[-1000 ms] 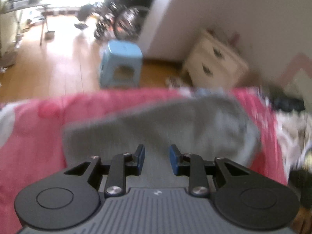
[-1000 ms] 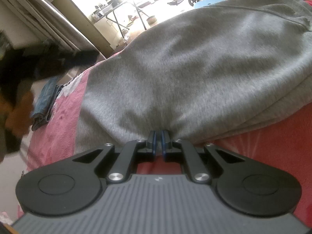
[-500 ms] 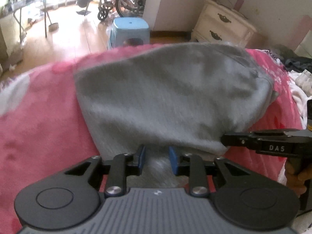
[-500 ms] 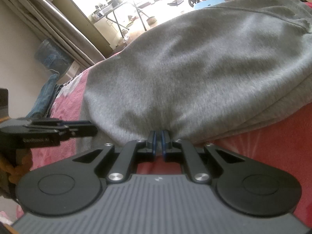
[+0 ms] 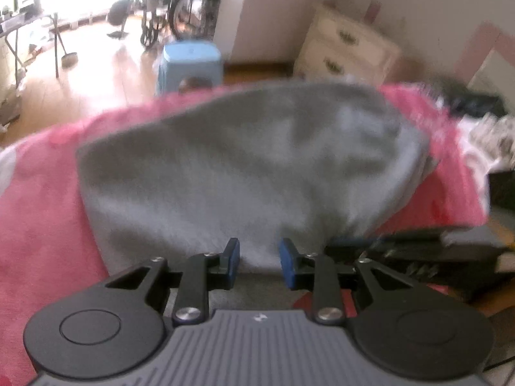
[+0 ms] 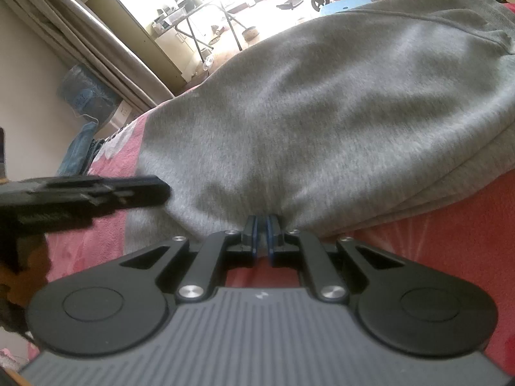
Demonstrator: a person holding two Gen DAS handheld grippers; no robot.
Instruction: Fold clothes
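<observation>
Grey garment (image 5: pixel 244 167) lies folded on the pink bedcover (image 5: pixel 42 199). Right tongs (image 6: pixel 261 225) pinched tight on its near edge. Left tongs (image 5: pixel 259 255) parted over the same hem, gripping nothing. Blue stool (image 5: pixel 190 64) beyond the bed's far edge. No legible writing.

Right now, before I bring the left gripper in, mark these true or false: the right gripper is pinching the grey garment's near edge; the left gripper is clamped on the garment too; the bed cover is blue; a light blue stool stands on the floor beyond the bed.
1. The right gripper is pinching the grey garment's near edge. True.
2. The left gripper is clamped on the garment too. False: its jaws stand apart with the cloth's edge just ahead, not pinched.
3. The bed cover is blue. False: it is pink-red.
4. A light blue stool stands on the floor beyond the bed. True.
</observation>
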